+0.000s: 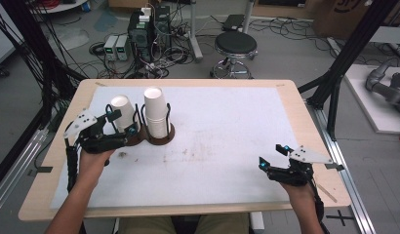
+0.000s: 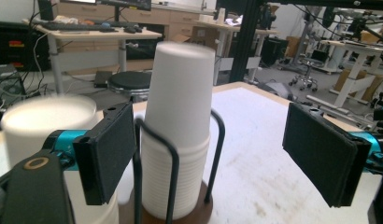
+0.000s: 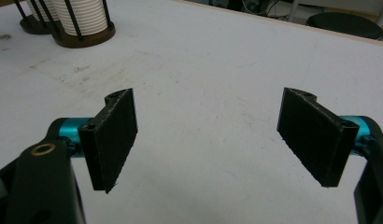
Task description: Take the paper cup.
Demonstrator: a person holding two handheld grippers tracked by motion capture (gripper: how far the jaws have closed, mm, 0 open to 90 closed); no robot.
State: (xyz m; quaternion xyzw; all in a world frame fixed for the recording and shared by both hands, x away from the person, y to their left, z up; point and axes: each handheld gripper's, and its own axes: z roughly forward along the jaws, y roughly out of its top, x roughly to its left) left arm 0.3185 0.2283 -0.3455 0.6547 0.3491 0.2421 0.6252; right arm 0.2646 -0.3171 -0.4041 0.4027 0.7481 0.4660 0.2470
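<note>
Two stacks of white paper cups stand upside down in brown wire holders at the table's back left. The taller stack [image 1: 155,112] [image 2: 179,116] is on the right and the shorter stack [image 1: 120,111] [image 2: 42,122] on the left. My left gripper [image 1: 122,123] [image 2: 213,149] is open right at the holders. Its left pad [image 2: 108,151] is in front of the shorter stack, and the taller stack shows between the jaws, untouched. My right gripper [image 1: 271,155] [image 3: 217,135] is open over the white mat [image 1: 227,126] at the front right, with nothing between its jaws. The holder bases [image 3: 84,32] lie far off from it.
The white mat covers a wooden table [image 1: 305,122] and has faint brown stains [image 1: 198,148] near the middle. A small dark speck [image 1: 123,154] lies beside the left hand. Beyond the far edge are a black stool [image 1: 235,46], computer boxes [image 1: 149,29] and cables on the floor.
</note>
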